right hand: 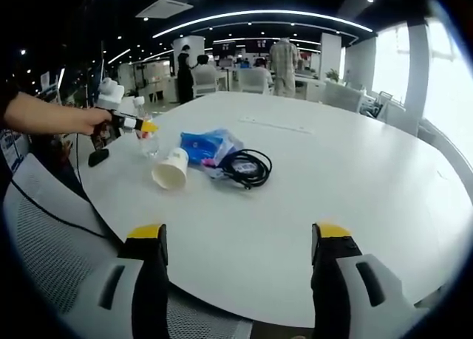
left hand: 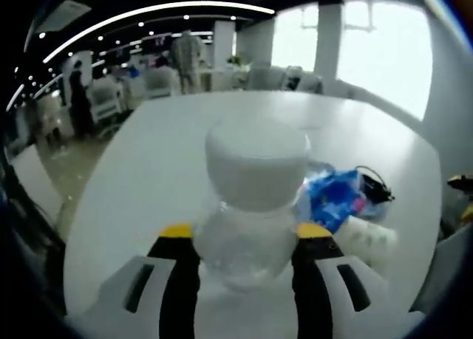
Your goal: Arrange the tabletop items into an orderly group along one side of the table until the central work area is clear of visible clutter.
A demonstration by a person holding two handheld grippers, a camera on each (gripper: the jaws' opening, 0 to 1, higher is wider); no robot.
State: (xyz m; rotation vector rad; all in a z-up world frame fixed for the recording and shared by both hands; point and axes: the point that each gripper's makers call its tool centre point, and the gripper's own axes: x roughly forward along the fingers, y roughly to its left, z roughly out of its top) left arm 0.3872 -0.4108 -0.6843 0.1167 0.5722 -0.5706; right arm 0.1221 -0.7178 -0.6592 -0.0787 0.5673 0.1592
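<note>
Left gripper (left hand: 244, 243) clamped on clear bottle (left hand: 247, 206), white cap. Right gripper (right hand: 240, 243) wide open, holding nothing. Blue pack (right hand: 207, 145): paper cup (right hand: 171, 169) touching it, black cable (right hand: 247, 168) beside.

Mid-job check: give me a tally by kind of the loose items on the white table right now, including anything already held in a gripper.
Clear bottle with white cap, held in the left gripper: 1
White paper cup, lying on its side: 1
Blue plastic packet: 1
Black coiled cable: 1
Total: 4
</note>
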